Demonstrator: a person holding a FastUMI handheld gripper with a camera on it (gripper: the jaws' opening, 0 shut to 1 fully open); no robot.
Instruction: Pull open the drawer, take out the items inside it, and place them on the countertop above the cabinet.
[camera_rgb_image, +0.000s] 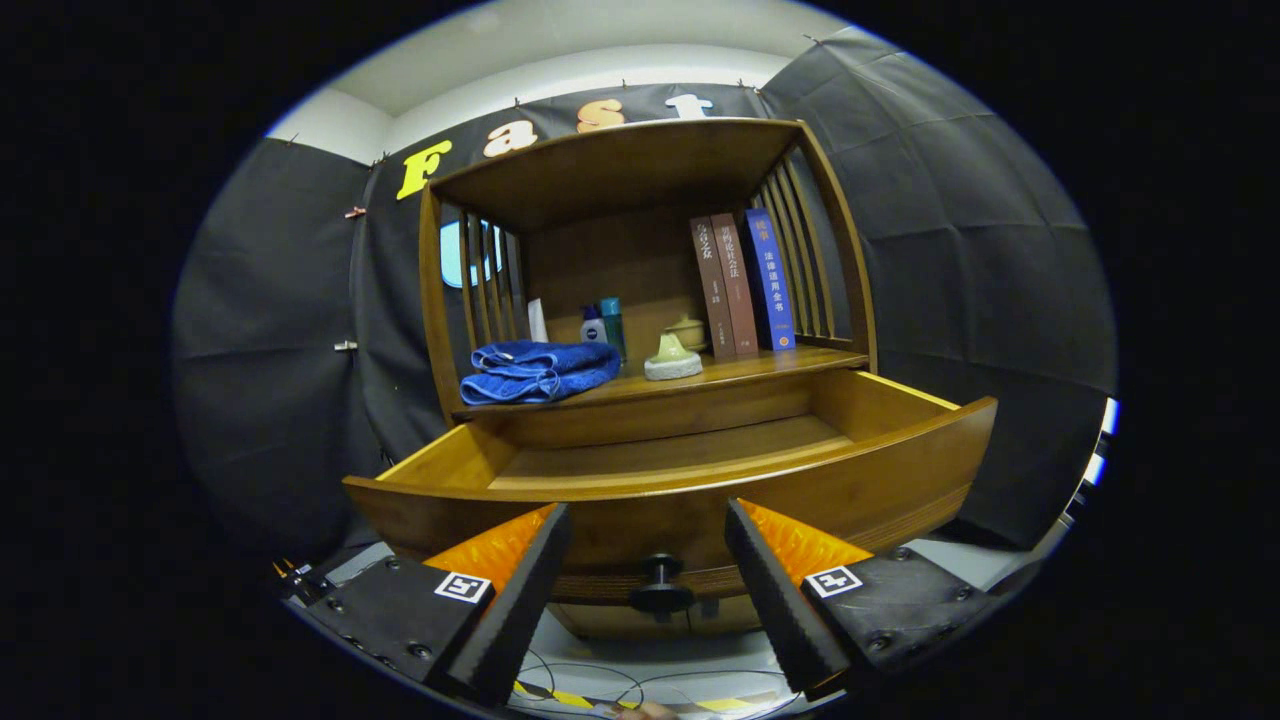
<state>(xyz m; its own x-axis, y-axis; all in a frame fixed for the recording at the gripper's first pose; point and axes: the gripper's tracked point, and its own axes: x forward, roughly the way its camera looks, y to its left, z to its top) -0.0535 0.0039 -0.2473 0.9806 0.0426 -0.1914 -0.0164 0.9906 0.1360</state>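
Warm brown wood frames the scene: the drawer stands pulled well out of the cabinet, its curved front facing the gripper. What shows of its floor looks bare, though the front board hides the near part. The gripper's fingers are spread apart and hold nothing; the dark knob sits between them, untouched, low on the drawer front.

On the desk above the drawer lie a folded blue towel towards the left and a pale ceramic piece near the middle, with a lidded jar behind it and two small bottles at the back. Three books lean upright at the right by the slatted side.

The drawer looks stiff and fairly heavy, likely sliding straight on its runners; the knob, a small round peg, is the natural hold, pinched from both sides. The drawer's long axis runs side to side across the cabinet, and it travels straight out towards the gripper. The towel would be soft and light, best pinched at a thick fold; its long axis also runs side to side. The ceramic piece looks hard, smooth and breakable, so a gentle grip at its narrower upper part seems wise.
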